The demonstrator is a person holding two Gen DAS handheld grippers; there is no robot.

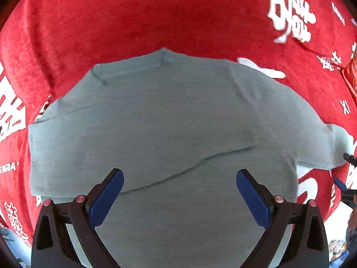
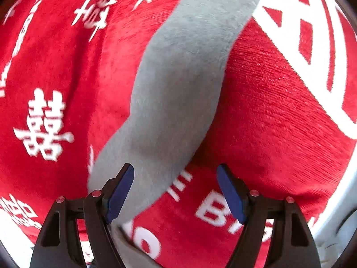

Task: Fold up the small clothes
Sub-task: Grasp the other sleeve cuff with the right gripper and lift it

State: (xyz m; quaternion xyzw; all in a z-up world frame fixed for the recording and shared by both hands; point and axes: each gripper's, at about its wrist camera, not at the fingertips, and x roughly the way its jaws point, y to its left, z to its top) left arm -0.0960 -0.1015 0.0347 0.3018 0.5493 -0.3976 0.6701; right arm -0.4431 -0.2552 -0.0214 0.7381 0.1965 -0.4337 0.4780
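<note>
A small pale grey-green shirt [image 1: 169, 120] lies flat on a red blanket [image 1: 138, 17], collar toward the top of the left wrist view and one short sleeve stretched out to the right. My left gripper [image 1: 179, 178] hovers above the shirt's lower body, open, nothing between its blue pads [image 1: 107, 198]. In the right wrist view a long grey part of the shirt [image 2: 178, 84] runs diagonally across the red blanket [image 2: 279, 111]. My right gripper [image 2: 175, 174] stands open over its lower end, the left pad [image 2: 119, 196] above the cloth, not pinching it.
The red blanket carries white characters [image 2: 43, 125] and letters [image 2: 214, 210] and covers nearly all the surface. A pale edge [image 2: 334, 218] shows past the blanket at the lower right of the right wrist view. The other gripper's tips [image 1: 348, 178] show at the left wrist view's right rim.
</note>
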